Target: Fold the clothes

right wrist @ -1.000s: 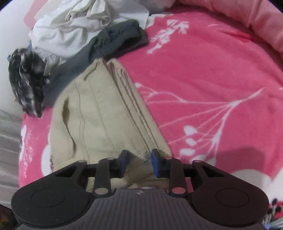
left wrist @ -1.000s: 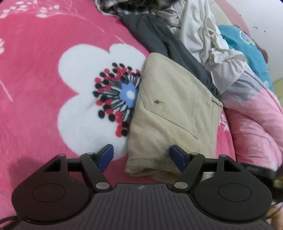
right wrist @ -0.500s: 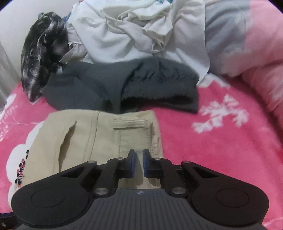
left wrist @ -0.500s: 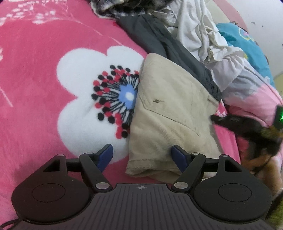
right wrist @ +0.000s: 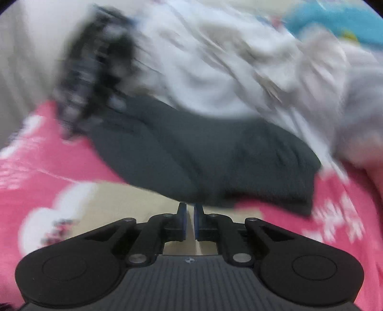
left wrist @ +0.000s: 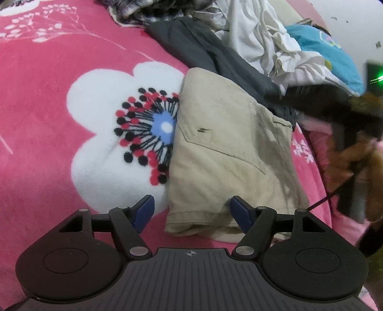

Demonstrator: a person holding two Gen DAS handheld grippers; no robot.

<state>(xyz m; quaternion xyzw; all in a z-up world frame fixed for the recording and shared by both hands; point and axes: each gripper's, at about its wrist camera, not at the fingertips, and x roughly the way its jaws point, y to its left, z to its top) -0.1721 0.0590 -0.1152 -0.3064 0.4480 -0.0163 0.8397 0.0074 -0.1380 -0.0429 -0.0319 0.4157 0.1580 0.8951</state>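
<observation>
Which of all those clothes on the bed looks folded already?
The beige trousers, a flat, neat bundle on the pink blanket. The dark grey garment, white clothes and plaid shirt behind lie crumpled.

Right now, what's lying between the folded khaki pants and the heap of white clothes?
A dark grey garment lies between the folded khaki pants and the white clothes, touching both. The left wrist view shows this clearly; the right is blurred.

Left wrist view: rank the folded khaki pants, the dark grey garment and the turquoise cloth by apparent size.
1. Folded khaki pants, though nearest the camera.
2. Dark grey garment, partly buried under the pile.
3. Turquoise cloth, farthest and partly hidden, so its true size is unsure.
</observation>
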